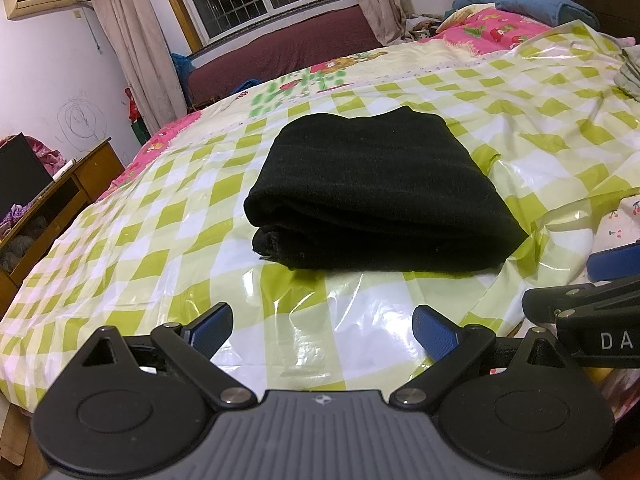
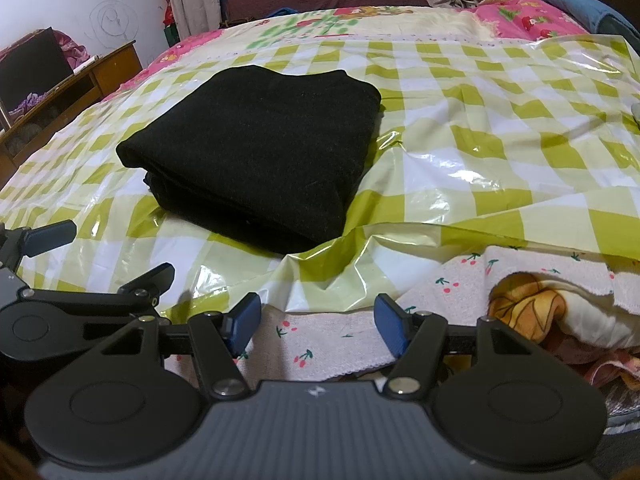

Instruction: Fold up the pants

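Black pants (image 1: 372, 196) lie folded into a thick rectangular bundle on a green-and-white checked plastic sheet (image 1: 160, 248) spread over a bed. In the right wrist view the same pants (image 2: 256, 152) lie up and to the left. My left gripper (image 1: 322, 330) hovers open just short of the bundle's near edge, nothing between its blue pads. My right gripper (image 2: 318, 326) is open too, over a cherry-print blanket (image 2: 320, 344) at the sheet's near edge. Neither gripper touches the pants. The left gripper (image 2: 100, 256) shows at the left edge of the right wrist view.
Pink floral bedding (image 1: 492, 32) and blue pillows (image 1: 540, 4) lie at the far right of the bed. A wooden cabinet (image 1: 60, 196) stands left of the bed, a maroon sofa (image 1: 288, 48) under the window. Crumpled cloth (image 1: 630, 76) rests at the right edge.
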Available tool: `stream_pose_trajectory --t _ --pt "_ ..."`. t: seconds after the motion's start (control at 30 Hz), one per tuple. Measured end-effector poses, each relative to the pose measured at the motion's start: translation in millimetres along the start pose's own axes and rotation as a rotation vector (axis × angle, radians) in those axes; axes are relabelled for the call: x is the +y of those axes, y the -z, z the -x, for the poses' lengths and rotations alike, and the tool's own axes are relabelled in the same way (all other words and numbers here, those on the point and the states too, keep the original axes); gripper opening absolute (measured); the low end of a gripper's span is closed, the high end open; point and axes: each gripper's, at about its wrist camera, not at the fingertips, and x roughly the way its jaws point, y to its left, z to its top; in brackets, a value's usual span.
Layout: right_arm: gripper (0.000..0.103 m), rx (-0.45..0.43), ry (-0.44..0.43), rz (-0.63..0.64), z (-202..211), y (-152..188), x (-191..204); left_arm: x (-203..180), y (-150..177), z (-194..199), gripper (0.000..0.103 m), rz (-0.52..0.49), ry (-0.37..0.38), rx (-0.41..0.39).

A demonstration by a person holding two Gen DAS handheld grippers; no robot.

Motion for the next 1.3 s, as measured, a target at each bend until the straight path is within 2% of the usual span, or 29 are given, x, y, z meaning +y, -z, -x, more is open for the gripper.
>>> stream_pose_trajectory --t 0.6,1.3 --pt "0.064 -0.001 0.008 0.010 -1 0 0 0 1 0 0.103 -0.003 -0.002 0.000" --pt "0.064 -0.022 0.100 0.103 3 4 16 -1 4 0 0.103 -0.028 -0.023 0.002"
